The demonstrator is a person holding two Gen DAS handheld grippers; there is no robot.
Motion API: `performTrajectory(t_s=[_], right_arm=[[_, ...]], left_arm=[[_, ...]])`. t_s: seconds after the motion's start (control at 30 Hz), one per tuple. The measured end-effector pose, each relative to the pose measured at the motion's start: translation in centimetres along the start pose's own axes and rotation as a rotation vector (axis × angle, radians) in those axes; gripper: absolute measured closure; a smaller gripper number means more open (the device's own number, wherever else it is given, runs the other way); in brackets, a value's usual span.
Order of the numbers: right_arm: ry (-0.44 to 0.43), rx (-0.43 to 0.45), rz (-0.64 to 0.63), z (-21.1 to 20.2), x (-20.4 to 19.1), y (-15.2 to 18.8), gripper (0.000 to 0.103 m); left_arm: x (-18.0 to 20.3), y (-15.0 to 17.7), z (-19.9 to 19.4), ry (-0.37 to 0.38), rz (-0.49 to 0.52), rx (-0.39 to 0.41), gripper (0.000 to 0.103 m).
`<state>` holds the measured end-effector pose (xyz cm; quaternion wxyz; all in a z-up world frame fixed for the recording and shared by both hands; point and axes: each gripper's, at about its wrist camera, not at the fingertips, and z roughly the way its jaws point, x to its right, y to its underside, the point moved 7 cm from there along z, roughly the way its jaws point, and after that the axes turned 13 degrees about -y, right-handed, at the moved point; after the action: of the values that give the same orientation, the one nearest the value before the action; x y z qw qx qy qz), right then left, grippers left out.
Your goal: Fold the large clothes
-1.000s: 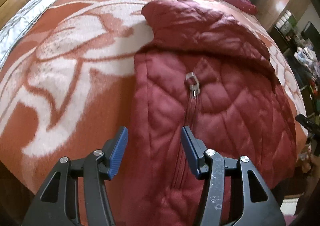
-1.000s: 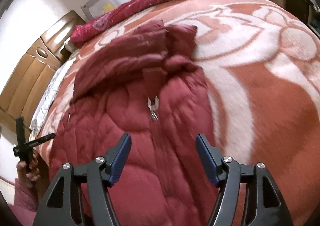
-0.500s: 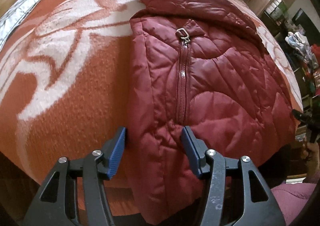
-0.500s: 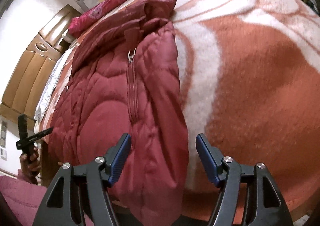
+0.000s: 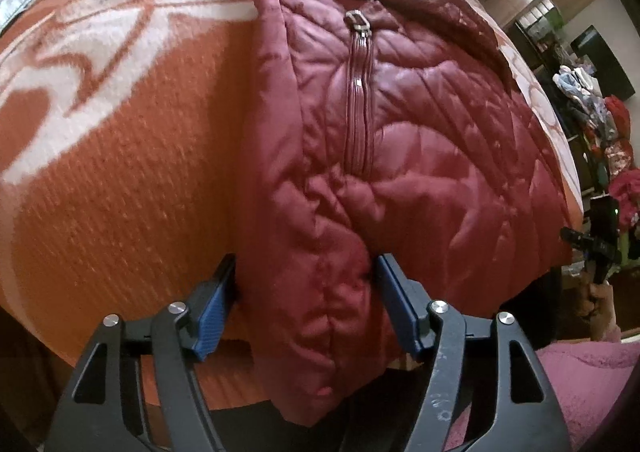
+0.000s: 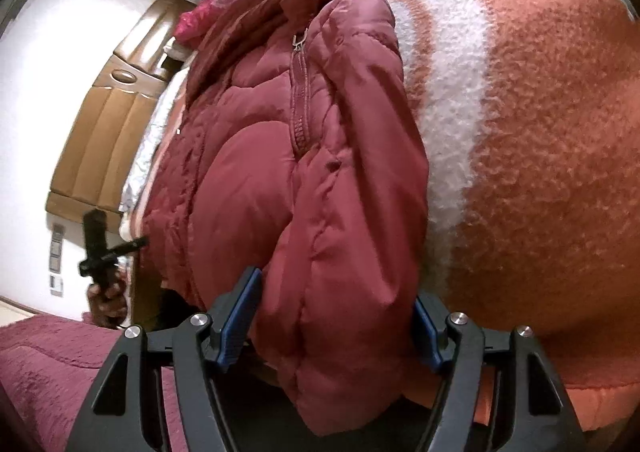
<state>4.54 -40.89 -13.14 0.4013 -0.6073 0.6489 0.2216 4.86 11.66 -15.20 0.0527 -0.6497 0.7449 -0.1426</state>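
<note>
A dark red quilted jacket (image 5: 420,124) lies zipped on the orange and white blanket (image 5: 120,180), its zip pull (image 5: 359,22) toward the far end. The hem hangs over the near edge of the bed. My left gripper (image 5: 306,264) straddles the hem's left corner; its jaws are opening, with the padded cloth filling the gap between them. In the right wrist view the jacket (image 6: 248,172) bulges toward me, and my right gripper (image 6: 336,288) stands open astride the hem's right corner, whose cloth hides part of the right pad. Neither pair of pads visibly squeezes the cloth.
The blanket (image 6: 540,172) spreads wide to the right of the jacket. A wooden headboard (image 6: 100,140) and a red bolster (image 6: 208,12) are at the bed's far end. A pink sleeve (image 5: 580,380) shows at lower right. Piled clothes (image 5: 608,124) stand beyond the bed.
Both grippers have come down and back from above the jacket's chest to the hem at the bed's near edge, and now the cloth sits between their jaws. The left jaws have widened.
</note>
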Motion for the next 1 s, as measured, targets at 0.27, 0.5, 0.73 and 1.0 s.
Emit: performTrajectory(t_s=[0.27,0.5,0.73,1.0], right_arm=[[-0.057,0.036,0.052,-0.3,1.3,0.1,0.033],[-0.093,0.002,0.021,1.7,0.0,0.2,0.033],[-0.127,0.039,-0.047,1.7,-2.7,-0.5,0.073],[-0.237,0.157,-0.079,0.1,-5.7,-2.7,0.076]], left_arm=[[-0.6,1.1,1.4,0.119,-0.071,-0.046,0.031],[2.5,1.8,1.7,0.197,0.009,-0.060,0.031],[4.3,0.7,-0.5,0.206,0.079,0.005,0.080],[4.8,-1.7,-5.1,0.282,0.061,0.144,0.086]])
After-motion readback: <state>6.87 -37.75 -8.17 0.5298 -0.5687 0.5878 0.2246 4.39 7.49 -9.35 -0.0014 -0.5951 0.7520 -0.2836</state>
